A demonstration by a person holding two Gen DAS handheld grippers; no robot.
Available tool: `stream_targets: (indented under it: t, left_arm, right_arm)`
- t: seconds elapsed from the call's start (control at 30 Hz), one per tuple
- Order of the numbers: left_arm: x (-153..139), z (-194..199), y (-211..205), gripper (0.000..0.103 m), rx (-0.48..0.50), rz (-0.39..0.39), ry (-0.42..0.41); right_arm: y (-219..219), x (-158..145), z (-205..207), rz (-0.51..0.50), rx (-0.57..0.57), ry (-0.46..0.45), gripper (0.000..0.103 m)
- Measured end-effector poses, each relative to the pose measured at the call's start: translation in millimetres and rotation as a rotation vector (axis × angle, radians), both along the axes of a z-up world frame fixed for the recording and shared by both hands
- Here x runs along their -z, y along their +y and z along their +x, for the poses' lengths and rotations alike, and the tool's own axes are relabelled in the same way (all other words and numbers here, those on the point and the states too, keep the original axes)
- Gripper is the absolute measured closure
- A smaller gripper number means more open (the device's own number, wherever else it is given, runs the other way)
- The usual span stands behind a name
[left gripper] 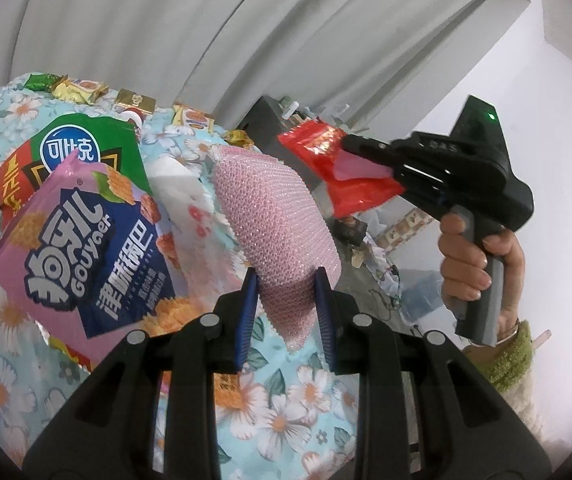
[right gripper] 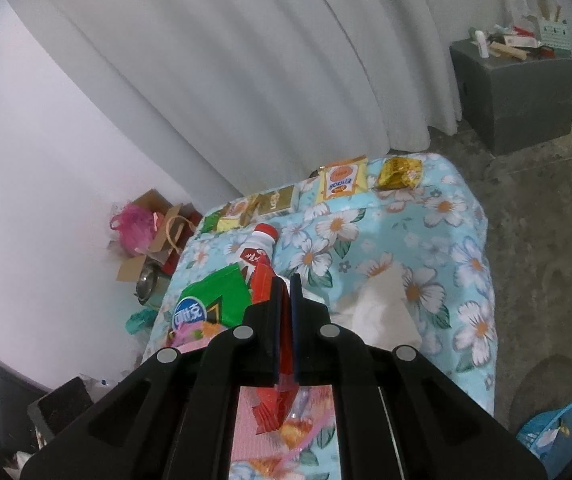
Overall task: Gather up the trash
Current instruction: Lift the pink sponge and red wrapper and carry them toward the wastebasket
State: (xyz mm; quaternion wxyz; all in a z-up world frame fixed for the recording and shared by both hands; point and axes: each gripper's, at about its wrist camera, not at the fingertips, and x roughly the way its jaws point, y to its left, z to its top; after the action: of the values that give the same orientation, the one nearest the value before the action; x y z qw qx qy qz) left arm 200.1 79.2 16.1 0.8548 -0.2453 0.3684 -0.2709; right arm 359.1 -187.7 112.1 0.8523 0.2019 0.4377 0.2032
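Observation:
My left gripper [left gripper: 286, 300] is shut on a pink mesh sponge [left gripper: 273, 216] and holds it above the floral-cloth table [left gripper: 298, 412]. My right gripper [left gripper: 350, 146] is shut on a red wrapper [left gripper: 338, 168], held in the air beside the sponge. In the right wrist view the right gripper [right gripper: 284, 284] pinches the same red wrapper [right gripper: 261, 284] between its blue pads. A pink-and-blue snack bag [left gripper: 85, 248] and a green bag [left gripper: 81, 148] lie on the table at left. A white bottle with a red cap [right gripper: 257, 246] lies further back.
Several small yellow and gold wrappers [right gripper: 342, 182] line the table's far edge. A white tissue [right gripper: 382, 304] lies on the cloth. A blue basket [right gripper: 558, 436] stands on the floor at lower right. A grey cabinet [right gripper: 514, 88] stands by the curtain. Boxes and a pink bag [right gripper: 133, 224] sit at left.

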Motion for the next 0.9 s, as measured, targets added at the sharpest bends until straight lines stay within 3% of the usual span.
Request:
stream_targets:
  t: [0.47,0.9]
  left_arm:
    - [-14,-28,-5,0.077,0.045,-0.008,-0.032]
    - [-20,-47,-40,0.077,0.152,-0.003,-0.049]
  right_arm:
    - [-28,-19,-74,-0.004,0.071,0.007,0.099]
    - [-67,-23,-137,0.016,0.165,-0.009,0.099]
